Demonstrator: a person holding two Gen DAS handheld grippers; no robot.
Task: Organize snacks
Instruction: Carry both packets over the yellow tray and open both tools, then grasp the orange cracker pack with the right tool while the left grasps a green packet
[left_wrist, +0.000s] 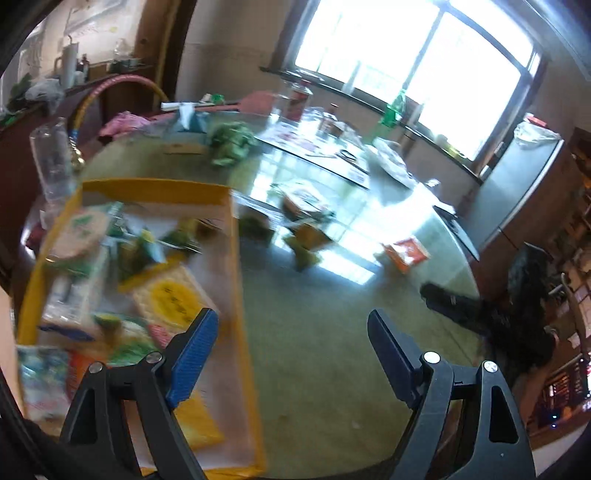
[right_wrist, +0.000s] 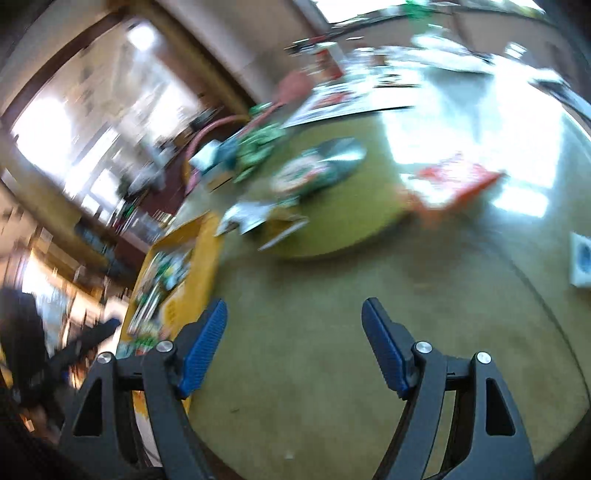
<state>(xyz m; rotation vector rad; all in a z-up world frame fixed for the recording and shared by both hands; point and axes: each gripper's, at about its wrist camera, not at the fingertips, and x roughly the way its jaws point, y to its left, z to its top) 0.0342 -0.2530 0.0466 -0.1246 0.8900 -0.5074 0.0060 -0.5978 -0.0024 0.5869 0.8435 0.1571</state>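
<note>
A yellow-rimmed box (left_wrist: 236, 258) at the left holds several snack packets, among them a pale packet with a yellow circle (left_wrist: 171, 299). My left gripper (left_wrist: 293, 325) is open and empty, just right of the box's near edge. Loose snacks lie on the table beyond: small green and orange packets (left_wrist: 304, 236) and an orange-red packet (left_wrist: 406, 253). My right gripper (right_wrist: 295, 314) is open and empty above the table. Its blurred view shows the box (right_wrist: 205, 258), a green round packet (right_wrist: 314, 170) and the orange-red packet (right_wrist: 454, 184).
A round glass-topped table (left_wrist: 332, 350) carries a clear bottle (left_wrist: 51, 162), a green wrapper heap (left_wrist: 231, 142), a tissue box, bottles and papers at the far side. A white card (right_wrist: 581, 258) lies at the right. The other gripper (left_wrist: 454, 302) shows dark at the right.
</note>
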